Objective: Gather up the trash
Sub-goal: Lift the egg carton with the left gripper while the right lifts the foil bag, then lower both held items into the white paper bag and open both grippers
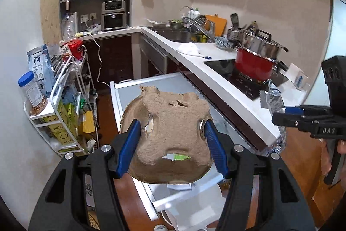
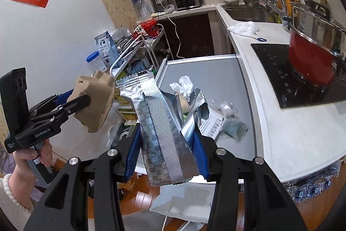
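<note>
Pulp egg carton [image 1: 166, 135] sits clamped crosswise in the left claw [image 1: 170, 144]; right claw [image 2: 166, 151] pinches a foil pouch [image 2: 160, 129] lengthwise, pointing away.

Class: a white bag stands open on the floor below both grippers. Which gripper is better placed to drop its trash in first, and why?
Probably the right gripper: its foil pouch hangs almost over the white bag. The left gripper, holding the egg carton piece, sits further aside.
</note>
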Motion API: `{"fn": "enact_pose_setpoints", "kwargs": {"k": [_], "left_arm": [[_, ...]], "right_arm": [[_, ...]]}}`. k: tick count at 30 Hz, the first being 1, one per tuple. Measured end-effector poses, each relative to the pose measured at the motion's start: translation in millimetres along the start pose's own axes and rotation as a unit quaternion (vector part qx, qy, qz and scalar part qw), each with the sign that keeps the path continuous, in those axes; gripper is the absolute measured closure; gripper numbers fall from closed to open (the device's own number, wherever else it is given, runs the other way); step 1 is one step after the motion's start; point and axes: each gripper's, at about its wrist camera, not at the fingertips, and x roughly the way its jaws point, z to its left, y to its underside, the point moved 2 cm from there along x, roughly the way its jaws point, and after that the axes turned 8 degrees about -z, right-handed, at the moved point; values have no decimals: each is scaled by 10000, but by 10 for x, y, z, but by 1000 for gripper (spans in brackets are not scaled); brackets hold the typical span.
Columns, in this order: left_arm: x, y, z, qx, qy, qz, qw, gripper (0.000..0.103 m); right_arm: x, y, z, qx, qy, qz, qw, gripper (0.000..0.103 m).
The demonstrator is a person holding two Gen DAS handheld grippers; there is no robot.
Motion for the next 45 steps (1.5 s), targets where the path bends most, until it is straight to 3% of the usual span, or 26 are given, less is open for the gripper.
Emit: {"fn": "enact_pose_setpoints", "kwargs": {"k": [6, 10, 17, 24, 29, 35, 39, 45], "left_arm": [[-36, 325, -152, 165, 365, 488, 9980, 42], [11, 678, -287, 190, 696, 1043, 9919, 42], [303, 1477, -480, 209, 960, 2114, 9724, 42], [821, 2250, -545, 99, 1090, 3071, 9454, 42], [1096, 2500, -543, 65, 1068, 3325, 9370, 42], [1257, 2617, -528, 193, 874, 3462, 9339, 42], [1291, 2577, -526, 116, 892, 3518, 9317, 41], [1317, 2566, -498, 213, 806, 3563, 9307, 34]], "right_arm": [[46, 351, -49, 60, -11, 520, 9986, 59], [241, 758, -101, 165, -46, 1165, 9930, 59], [677, 1514, -310, 474, 72, 2188, 9746, 59], [1286, 2266, -604, 807, 351, 3042, 9485, 59], [1563, 2446, -688, 998, 497, 3169, 9419, 59], [1781, 2465, -702, 964, 585, 3279, 9380, 58], [1809, 2430, -727, 1048, 583, 3335, 9351, 44], [1773, 2393, -785, 1111, 635, 3290, 9356, 42]]}}
